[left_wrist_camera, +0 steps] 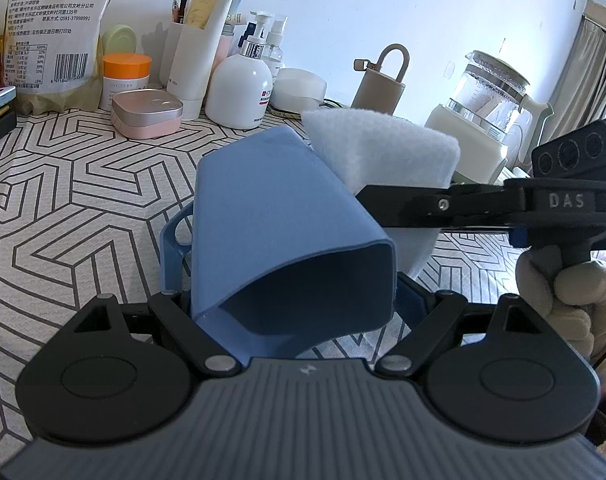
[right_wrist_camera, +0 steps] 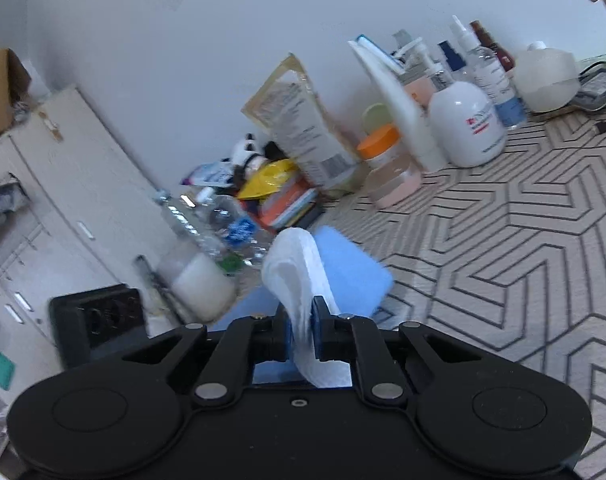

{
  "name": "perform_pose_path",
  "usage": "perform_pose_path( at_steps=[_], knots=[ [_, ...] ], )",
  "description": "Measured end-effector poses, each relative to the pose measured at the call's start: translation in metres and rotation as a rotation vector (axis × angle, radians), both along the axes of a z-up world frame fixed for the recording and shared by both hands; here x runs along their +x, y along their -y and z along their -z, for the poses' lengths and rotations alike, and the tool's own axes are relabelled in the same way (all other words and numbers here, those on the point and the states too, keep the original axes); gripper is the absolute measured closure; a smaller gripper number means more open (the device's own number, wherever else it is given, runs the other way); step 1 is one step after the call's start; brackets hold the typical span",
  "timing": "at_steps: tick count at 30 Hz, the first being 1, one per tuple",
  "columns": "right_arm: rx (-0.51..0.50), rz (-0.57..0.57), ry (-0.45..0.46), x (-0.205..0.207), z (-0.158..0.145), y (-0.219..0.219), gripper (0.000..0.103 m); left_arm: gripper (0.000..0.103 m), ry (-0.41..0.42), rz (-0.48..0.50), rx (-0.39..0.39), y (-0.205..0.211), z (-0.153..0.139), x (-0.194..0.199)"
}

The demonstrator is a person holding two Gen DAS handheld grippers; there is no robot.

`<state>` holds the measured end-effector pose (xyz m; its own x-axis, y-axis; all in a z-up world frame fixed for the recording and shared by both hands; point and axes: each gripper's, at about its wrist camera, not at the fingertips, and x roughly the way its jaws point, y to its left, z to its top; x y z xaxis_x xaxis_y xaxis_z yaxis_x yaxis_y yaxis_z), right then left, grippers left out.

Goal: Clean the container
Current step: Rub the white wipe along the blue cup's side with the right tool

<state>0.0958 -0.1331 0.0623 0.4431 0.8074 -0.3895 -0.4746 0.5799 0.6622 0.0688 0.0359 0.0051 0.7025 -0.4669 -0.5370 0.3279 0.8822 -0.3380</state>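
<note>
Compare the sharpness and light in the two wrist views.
Left wrist view: sharp, daylit, the blue container crisp, with bright glare at the window on the right edge. Right wrist view: dimmer, motion-blurred on the left side, the white cloth soft-edged; both bend straight lines.

The left tool (left_wrist_camera: 295, 280) is gripping a blue container (left_wrist_camera: 275, 216) across its sides, the open mouth facing the camera and the base tilting away toward twelve o'clock. At two o'clock of the container, a white cloth (left_wrist_camera: 387, 148) is pressing against its far right side, pinched in the right tool (left_wrist_camera: 367, 196), which is entering from three o'clock. A gloved hand (left_wrist_camera: 567, 292) is holding that tool's grip. Bottles and jars are standing at eleven o'clock on the patterned desk (left_wrist_camera: 83, 208).
</note>
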Motion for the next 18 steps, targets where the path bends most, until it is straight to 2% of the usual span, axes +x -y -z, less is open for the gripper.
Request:
perform_pose_path(
  at_steps=[6, 9, 15, 18],
  knots=[
    [0.062, -0.040, -0.002, -0.0017, -0.0023, -0.0010, 0.088, 0.016, -0.001, 0.001, 0.000, -0.0004, -0.0001, 0.0003],
    [0.060, -0.040, -0.001, -0.0015, -0.0026, -0.0017, 0.088, 0.016, 0.000, 0.001, 0.004, -0.0003, 0.0001, -0.0002],
    [0.003, 0.020, -0.035, 0.0030, 0.0038, 0.0034, 0.088, 0.016, 0.000, 0.002, 0.005, -0.0010, 0.0005, -0.0004],
    [-0.058, 0.055, -0.031, 0.0035, 0.0047, 0.0038, 0.087, 0.016, 0.000, 0.001, 0.007, -0.0014, 0.0007, -0.0006]
  ],
)
